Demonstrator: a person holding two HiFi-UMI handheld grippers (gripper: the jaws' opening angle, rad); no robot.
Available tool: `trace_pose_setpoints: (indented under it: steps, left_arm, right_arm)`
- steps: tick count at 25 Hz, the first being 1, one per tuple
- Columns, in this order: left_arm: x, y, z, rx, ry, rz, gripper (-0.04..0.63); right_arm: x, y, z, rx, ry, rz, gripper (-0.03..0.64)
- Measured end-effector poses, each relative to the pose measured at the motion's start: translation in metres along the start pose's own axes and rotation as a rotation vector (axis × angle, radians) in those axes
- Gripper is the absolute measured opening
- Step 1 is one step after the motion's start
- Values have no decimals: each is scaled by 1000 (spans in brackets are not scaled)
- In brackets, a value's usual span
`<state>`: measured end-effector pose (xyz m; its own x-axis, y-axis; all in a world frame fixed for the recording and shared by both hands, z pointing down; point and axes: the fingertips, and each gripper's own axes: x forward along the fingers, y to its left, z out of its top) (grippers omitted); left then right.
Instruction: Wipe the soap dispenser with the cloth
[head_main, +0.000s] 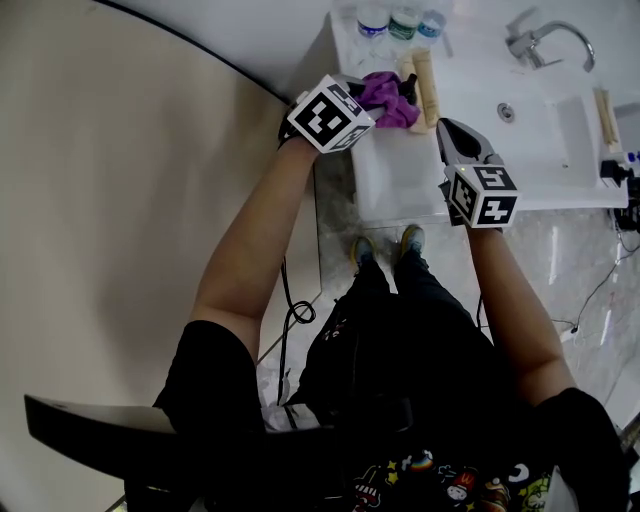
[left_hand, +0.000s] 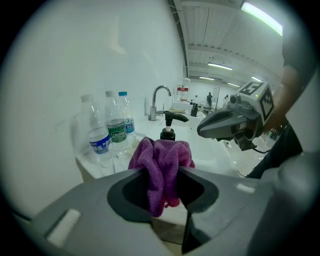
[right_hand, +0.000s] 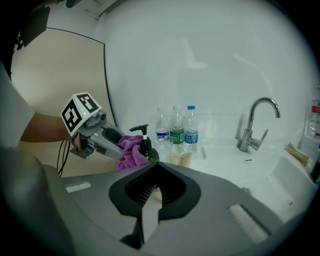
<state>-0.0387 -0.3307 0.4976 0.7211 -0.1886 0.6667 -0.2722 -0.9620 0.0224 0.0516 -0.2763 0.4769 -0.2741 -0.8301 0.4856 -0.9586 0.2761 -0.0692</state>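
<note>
My left gripper (head_main: 372, 101) is shut on a purple cloth (head_main: 387, 97) and holds it against the left side of the soap dispenser (right_hand: 149, 152), a dark green bottle with a black pump. Along the left jaws, the cloth (left_hand: 161, 167) bunches between them and only the dispenser's pump (left_hand: 170, 125) shows above it. The right gripper view shows the cloth (right_hand: 130, 150) covering the bottle's left flank. My right gripper (head_main: 447, 128) hovers just right of the dispenser over the white counter (head_main: 400, 170), shut and empty.
Three water bottles (right_hand: 176, 131) stand against the wall behind the dispenser. Beige rolled items (head_main: 424, 86) lie beside it. A basin with a chrome faucet (head_main: 545, 40) lies to the right. The counter's front edge (head_main: 420, 215) drops to the tiled floor.
</note>
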Motion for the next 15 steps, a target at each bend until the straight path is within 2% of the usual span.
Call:
trace_pose_setpoints:
  steps: [11,15]
  left_arm:
    - [22,-35,-40,-57,77,-38,138]
    - [31,-38,-49,-43,111,-36,138]
  right_arm:
    - [10,10,-6,16,-2,26,26]
    - [5,3,-8,21,2,20,26]
